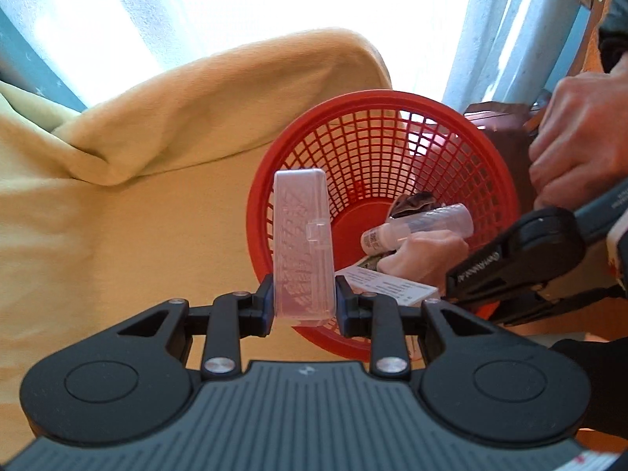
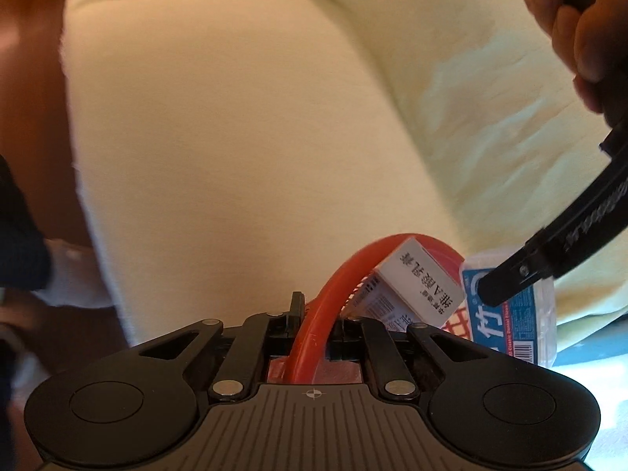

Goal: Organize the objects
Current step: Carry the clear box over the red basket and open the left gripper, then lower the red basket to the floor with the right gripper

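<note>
My left gripper (image 1: 303, 298) is shut on a clear plastic box (image 1: 303, 243) and holds it upright over the near rim of a red mesh basket (image 1: 392, 133). The box's blue label shows in the right wrist view (image 2: 506, 314). Inside the basket lie a clear bottle (image 1: 424, 225), a white carton (image 1: 388, 284) and a dark wrapped item (image 1: 412, 202). My right gripper (image 2: 316, 325) is shut on the basket's red rim (image 2: 325, 310); it shows in the left wrist view (image 1: 510, 271) at the basket's right side. The white carton (image 2: 416, 286) leans on the rim.
A pale yellow cloth (image 1: 117, 196) covers the surface under the basket, bunched into a fold behind it. A bright curtained window (image 1: 274, 0) is beyond. A brown object (image 1: 506, 129) stands behind the basket on the right. A hand (image 1: 581, 137) holds the right gripper.
</note>
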Demonstrator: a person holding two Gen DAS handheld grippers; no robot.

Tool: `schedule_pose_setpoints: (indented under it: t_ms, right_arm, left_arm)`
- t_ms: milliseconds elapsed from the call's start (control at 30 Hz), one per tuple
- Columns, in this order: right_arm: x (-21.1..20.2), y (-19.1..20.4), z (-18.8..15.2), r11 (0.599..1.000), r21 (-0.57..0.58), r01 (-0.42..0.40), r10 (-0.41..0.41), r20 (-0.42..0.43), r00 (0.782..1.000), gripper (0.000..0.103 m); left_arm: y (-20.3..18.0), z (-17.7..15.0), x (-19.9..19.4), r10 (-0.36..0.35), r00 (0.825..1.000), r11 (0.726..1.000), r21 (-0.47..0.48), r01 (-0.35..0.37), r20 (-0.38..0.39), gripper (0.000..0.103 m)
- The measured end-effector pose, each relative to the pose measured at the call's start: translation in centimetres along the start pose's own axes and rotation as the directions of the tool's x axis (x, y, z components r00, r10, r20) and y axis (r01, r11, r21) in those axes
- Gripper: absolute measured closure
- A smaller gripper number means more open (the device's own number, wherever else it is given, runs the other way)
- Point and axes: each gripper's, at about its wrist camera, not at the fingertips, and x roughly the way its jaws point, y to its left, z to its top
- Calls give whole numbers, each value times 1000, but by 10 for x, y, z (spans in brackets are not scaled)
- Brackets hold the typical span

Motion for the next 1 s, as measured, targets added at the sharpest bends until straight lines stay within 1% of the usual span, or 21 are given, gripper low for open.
schedule_pose_setpoints:
  t_ms: [100, 133, 200, 267, 300, 400, 533, 567, 667, 700, 800, 867, 1000]
  right_arm:
    - [-31, 8, 7, 997, 33, -68, 68, -11, 998, 99]
    - [-42, 10, 5, 995, 44, -88, 88, -10, 996, 100]
    - [-64, 11, 1, 991, 63, -118, 118, -1, 993, 100]
    - [-84, 16, -4, 988, 63, -144, 143, 21, 990, 100]
    - [-94, 18, -7, 987, 54, -153, 151, 33, 988, 100]
    - [-129, 30, -27, 987, 27, -160, 157, 74, 985, 100]
    - [-162, 51, -56, 985, -71, -160, 168, 116, 979, 100]
    - [-169, 56, -64, 982, -97, -162, 173, 122, 977, 100]
    - [-184, 70, -84, 973, -159, -168, 190, 131, 973, 100]
    - [-189, 75, -90, 970, -174, -171, 195, 132, 972, 100]
    - [-200, 90, -101, 965, -193, -179, 205, 123, 971, 100]
    - [-205, 99, -106, 962, -203, -182, 208, 119, 971, 100]
    - [-208, 120, -114, 967, -176, -183, 202, 100, 974, 100]
  left_arm:
    - [-11, 6, -17, -68, 998, 997, -33, 68, 11, 78]
    - [-17, 10, -21, -84, 996, 996, -27, 84, 8, 78]
    - [-32, 18, -27, -106, 994, 994, -13, 106, -5, 78]
    - [-46, 28, -31, -127, 992, 992, -24, 127, -20, 78]
    - [-52, 34, -31, -126, 992, 991, -43, 125, -23, 78]
    - [-68, 49, -31, -93, 995, 990, -112, 89, -28, 78]
    - [-90, 65, -33, -49, 999, 970, -241, 42, -21, 75]
    - [-96, 67, -36, -36, 999, 962, -271, 30, -17, 73]
    - [-116, 68, -47, 5, 1000, 938, -347, -6, -3, 72]
    - [-121, 65, -52, 18, 1000, 926, -378, -14, 6, 72]
    - [-135, 53, -68, 54, 998, 874, -486, -32, 32, 72]
    - [-144, 43, -76, 78, 996, 845, -533, -47, 37, 72]
    - [-158, 21, -84, 121, 992, 782, -619, -71, 40, 72]
